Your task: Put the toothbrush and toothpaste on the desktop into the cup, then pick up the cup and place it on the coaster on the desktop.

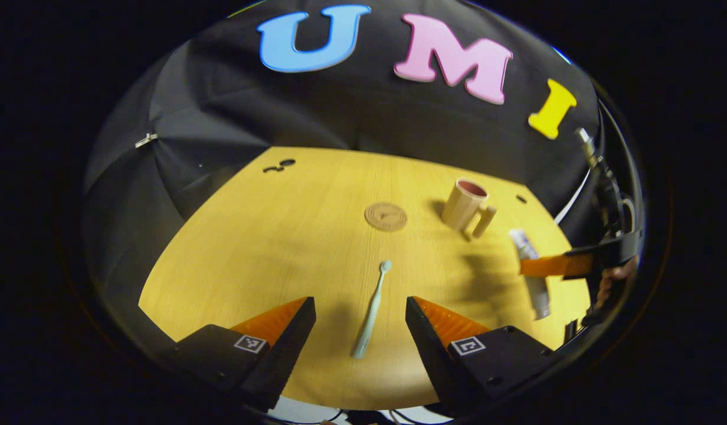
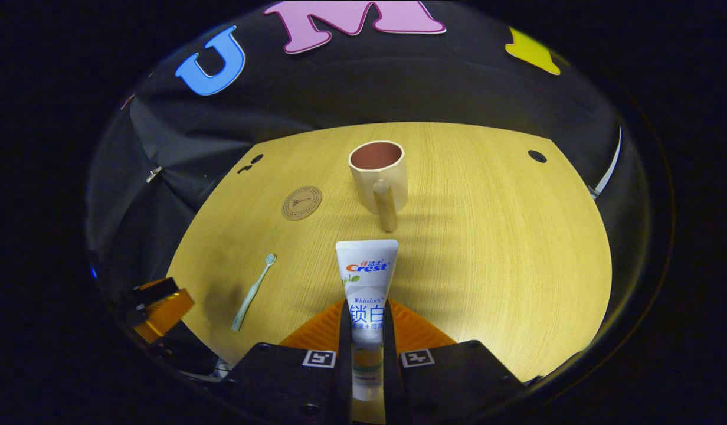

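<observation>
Right gripper (image 2: 366, 330) pinching toothpaste (image 2: 366, 283), left gripper (image 1: 360, 321) spread over toothbrush (image 1: 370, 313): I'd lift tube clear, tip it into cup (image 2: 378, 174) near desktop's (image 2: 487, 265) far edge.

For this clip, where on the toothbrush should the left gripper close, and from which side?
Probably mid-handle, from above. The toothbrush lies flat on the desktop, handle nearest, running lengthwise between the open left gripper fingers, so they would close across its narrow width. The bristle head looks too small to hold.
</observation>
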The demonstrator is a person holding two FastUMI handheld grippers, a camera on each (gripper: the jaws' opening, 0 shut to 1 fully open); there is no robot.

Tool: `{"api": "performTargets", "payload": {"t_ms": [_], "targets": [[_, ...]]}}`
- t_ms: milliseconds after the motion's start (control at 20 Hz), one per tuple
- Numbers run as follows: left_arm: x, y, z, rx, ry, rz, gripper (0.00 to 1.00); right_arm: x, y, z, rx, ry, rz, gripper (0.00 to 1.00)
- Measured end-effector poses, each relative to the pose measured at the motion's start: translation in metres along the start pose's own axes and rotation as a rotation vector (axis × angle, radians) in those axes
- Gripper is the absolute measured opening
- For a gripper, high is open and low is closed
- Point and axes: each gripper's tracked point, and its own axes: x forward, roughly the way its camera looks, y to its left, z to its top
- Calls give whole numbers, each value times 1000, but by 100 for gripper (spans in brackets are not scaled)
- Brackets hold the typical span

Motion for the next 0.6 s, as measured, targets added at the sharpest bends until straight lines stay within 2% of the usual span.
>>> {"api": "performTargets", "payload": {"t_ms": [150, 350, 600], "targets": [[31, -5, -19, 46, 134, -12, 97, -19, -2, 5, 16, -36, 2, 25], [56, -5, -33, 70, 255, -2, 97, -37, -5, 7, 19, -79, -1, 25], [68, 2, -59, 98, 402, 16, 90, -43, -8, 10, 3, -113, -8, 25]]}}
